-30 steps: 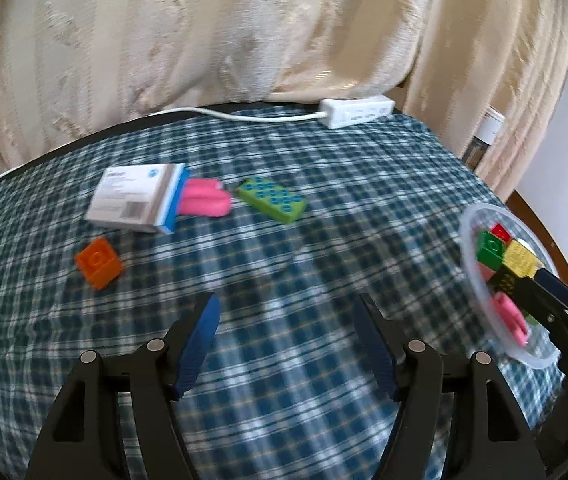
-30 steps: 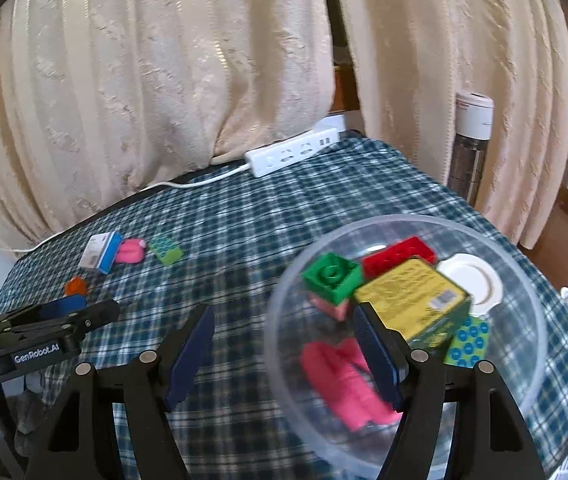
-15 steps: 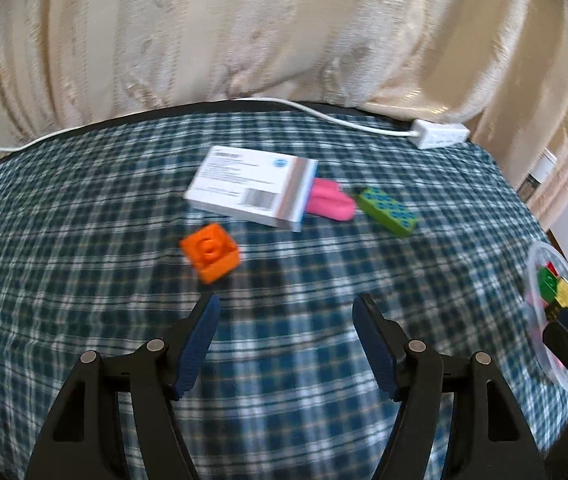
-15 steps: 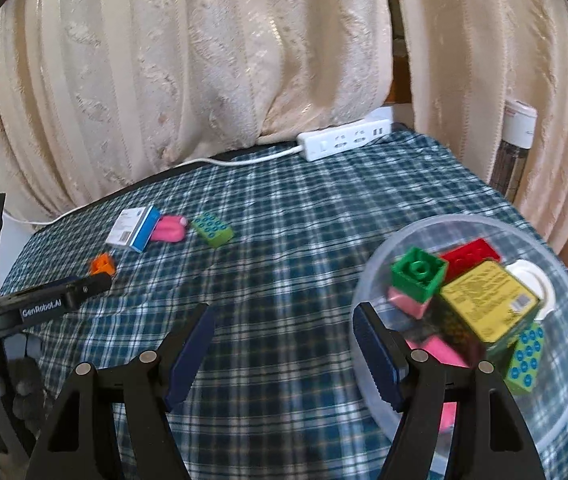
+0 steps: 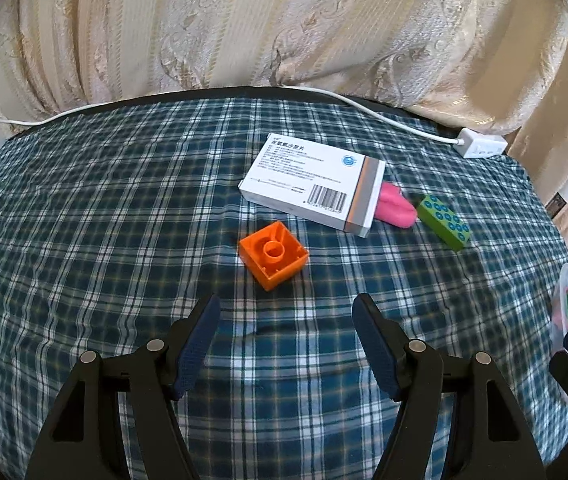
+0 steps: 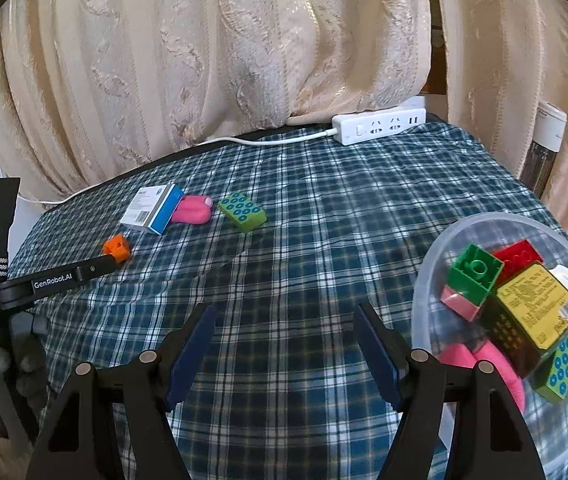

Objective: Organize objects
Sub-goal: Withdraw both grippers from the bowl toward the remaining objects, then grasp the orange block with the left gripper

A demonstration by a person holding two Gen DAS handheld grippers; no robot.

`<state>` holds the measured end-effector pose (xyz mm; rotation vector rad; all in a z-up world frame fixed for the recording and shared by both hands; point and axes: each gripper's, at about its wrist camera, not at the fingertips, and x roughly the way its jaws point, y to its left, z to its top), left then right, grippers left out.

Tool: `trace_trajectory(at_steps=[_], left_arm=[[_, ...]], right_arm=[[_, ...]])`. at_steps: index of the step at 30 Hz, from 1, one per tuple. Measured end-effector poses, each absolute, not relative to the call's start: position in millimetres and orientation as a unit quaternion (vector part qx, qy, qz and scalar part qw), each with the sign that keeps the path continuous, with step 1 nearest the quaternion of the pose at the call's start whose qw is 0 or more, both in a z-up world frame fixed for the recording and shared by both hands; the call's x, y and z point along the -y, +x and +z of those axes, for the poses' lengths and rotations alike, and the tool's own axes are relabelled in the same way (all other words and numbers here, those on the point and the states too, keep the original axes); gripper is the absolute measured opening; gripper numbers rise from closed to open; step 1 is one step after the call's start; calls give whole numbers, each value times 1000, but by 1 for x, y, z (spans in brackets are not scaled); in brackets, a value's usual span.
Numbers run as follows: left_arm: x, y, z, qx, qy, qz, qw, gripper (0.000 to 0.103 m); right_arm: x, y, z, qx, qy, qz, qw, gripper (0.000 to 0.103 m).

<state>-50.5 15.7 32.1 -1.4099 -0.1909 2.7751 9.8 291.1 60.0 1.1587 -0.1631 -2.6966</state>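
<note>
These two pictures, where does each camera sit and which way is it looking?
Left wrist: on the left gripper, low over the cloth, facing the orange brick and white box; its open fingers show.
Right wrist: on the right gripper, facing the curtain, bowl at its right; its open fingers show, and the left gripper.
Shared: brick, box, green brick, power strip.

Cream curtain (image 6: 219,52) hangs behind the checked tablecloth (image 6: 324,216); a white power strip (image 6: 380,125) lies at the cloth's far edge, cable (image 5: 384,118) trailing left.
</note>
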Motion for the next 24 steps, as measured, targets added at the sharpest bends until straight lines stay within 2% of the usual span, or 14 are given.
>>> trace_trajectory(at_steps=[24], left_arm=[[-15,-100,12,9,-452,892,-7,68]], right_arm=[[-270,-10,48,48,414,-900,127,75]])
